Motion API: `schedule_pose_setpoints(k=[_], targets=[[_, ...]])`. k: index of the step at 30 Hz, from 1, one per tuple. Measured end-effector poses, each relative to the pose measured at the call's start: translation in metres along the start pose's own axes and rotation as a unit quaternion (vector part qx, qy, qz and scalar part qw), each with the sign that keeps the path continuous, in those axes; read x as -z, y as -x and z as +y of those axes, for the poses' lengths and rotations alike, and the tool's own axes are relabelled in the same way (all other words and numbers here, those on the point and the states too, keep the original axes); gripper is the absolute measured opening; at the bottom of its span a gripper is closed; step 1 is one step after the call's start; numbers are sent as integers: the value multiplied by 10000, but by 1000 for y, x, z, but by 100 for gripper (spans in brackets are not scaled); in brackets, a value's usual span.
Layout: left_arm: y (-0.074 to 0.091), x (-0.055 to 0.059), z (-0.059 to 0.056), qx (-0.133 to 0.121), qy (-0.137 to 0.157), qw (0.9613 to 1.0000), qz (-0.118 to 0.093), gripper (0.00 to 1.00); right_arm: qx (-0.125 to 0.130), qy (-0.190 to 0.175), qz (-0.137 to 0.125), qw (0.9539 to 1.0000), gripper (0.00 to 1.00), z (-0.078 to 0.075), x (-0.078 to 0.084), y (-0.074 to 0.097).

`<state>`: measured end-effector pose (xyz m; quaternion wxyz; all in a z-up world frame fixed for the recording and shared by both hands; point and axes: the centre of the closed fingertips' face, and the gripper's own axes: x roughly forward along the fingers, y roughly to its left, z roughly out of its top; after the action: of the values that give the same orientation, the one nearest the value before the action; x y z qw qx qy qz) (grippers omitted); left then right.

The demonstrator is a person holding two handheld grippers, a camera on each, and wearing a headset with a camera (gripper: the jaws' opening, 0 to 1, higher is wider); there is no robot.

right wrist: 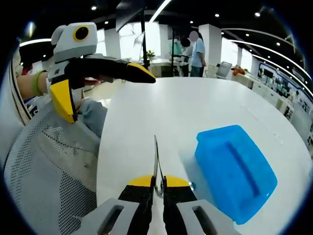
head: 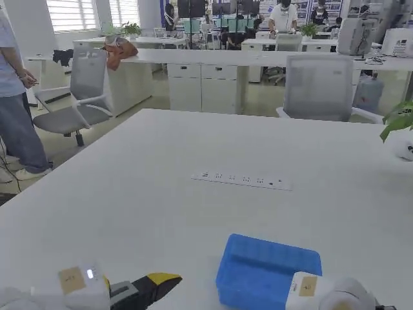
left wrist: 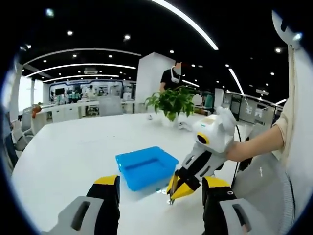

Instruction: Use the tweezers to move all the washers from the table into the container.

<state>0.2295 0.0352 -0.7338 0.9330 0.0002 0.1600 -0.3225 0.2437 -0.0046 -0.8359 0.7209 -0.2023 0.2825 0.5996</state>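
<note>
Your R gripper [right wrist: 155, 185] pinches the tweezers [right wrist: 155, 156], tips fwd, long axis alongside the blue container [right wrist: 234, 171], w/ a likely washer [right wrist: 190, 185] just right, by its near corner; L gripper [left wrist: 161, 182] wide, empty.

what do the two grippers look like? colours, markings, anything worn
Both alike: white bodies, black jaws tipped yellow. Left gripper and right gripper each carry a tan label on top. Person wears a pale sleeve and a greenish wristband.

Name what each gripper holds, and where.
Right gripper: tweezers, clamped at their near end, the rest jutting forward. Left gripper: open, nothing held.
</note>
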Motion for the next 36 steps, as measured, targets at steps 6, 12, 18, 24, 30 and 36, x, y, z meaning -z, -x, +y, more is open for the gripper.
schedule_pose_setpoints(k=[6,12,18,24,30,36], targets=[[8,1,5,-473,68,9987,-162,75,84,-275,-178,9994,3,-7,-1,10],[12,5,12,-844,56,9961,-242,84,250,-554,-517,9968,3,-23,-14,28],[16,7,24,-1044,166,9938,-332,84,396,-537,-698,9953,3,-40,-29,48],[15,7,19,-1000,-36,9945,-308,83,558,-593,-954,9921,3,-62,-45,65],[17,6,22,-1035,7,9939,-374,80,916,-804,-1180,9855,3,-98,-51,77],[21,4,26,-1111,59,9927,-473,79,1246,-1015,-1281,9787,3,-129,-45,76]])
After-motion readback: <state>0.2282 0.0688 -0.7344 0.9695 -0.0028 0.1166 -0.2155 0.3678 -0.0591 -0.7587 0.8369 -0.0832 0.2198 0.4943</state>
